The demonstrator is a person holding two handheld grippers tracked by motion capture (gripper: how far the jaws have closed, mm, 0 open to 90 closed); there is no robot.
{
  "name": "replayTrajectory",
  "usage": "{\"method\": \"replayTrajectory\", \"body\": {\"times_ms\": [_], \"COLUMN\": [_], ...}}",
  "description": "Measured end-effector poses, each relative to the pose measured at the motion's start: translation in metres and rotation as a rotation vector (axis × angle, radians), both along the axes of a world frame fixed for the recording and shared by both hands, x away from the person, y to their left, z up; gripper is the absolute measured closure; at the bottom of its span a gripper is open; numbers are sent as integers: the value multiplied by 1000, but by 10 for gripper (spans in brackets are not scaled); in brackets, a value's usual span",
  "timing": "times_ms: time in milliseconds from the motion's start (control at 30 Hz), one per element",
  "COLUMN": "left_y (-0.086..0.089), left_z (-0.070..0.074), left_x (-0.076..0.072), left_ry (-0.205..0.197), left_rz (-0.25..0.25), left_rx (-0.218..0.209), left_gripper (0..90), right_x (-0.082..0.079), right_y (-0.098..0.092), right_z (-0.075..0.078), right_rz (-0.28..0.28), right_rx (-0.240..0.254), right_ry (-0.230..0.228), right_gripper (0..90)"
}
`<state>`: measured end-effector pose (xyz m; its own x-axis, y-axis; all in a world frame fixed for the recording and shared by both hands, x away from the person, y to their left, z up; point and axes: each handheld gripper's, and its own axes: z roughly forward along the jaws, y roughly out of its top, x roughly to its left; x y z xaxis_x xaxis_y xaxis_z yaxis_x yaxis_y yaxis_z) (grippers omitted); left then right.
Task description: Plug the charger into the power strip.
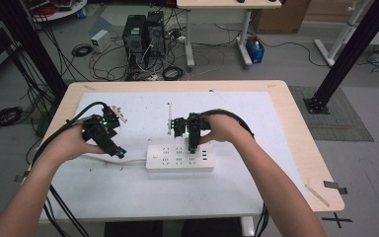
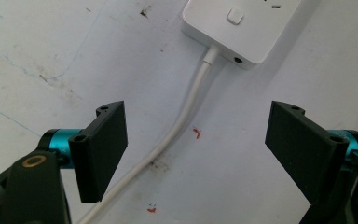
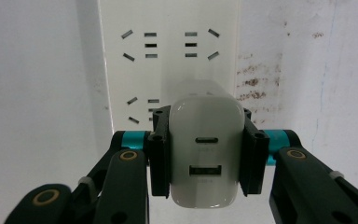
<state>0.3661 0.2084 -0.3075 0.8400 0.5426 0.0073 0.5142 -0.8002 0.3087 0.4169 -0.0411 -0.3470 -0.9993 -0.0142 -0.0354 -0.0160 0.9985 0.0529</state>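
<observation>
A white rounded plastic USB charger block (image 3: 205, 156) is clamped by its flat sides in the right gripper (image 3: 205, 154), over the white power strip (image 1: 179, 157) mid-counter. It is judged light, rigid, slippery. The left gripper (image 2: 196, 149) is spread, empty.

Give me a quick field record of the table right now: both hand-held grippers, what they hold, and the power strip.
left hand-held gripper: open, empty, jaws either side of the white cord
right hand-held gripper: shut on the white charger
charger: two ports face the camera, poised over the power strip; whether plugged in cannot be told
power strip: flat on the white mat, cord leaves its left end
power button: near the cord end
</observation>
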Motion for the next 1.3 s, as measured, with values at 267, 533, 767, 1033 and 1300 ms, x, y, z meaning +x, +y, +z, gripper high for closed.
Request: {"method": "replayTrajectory", "body": {"times_ms": [267,533,767,1033,1300], "left_y": [-3,-4,-9,-11,0], "left_z": [-2,-8,-7,-9,-8], "left_x": [3,5,6,9,10], "left_ry": [7,20,18,21,8], "left_rz": [-9,-10,-23,-36,-16], "left_rx": [4,-7,-12,-19,-14], "left_gripper": [209,209,209,209,209], "right_x": [1,-3,-4,1,7], "right_y": [1,1,-1,-3,-41], "right_z": [-6,-15,-18,-21,8], "right_rz": [38,25,16,17,-280], "right_rx": [-5,-23,5,42,169], "right_ry": [22,-9,-11,18,66], "right_gripper": [626,632,632,621,223]}}
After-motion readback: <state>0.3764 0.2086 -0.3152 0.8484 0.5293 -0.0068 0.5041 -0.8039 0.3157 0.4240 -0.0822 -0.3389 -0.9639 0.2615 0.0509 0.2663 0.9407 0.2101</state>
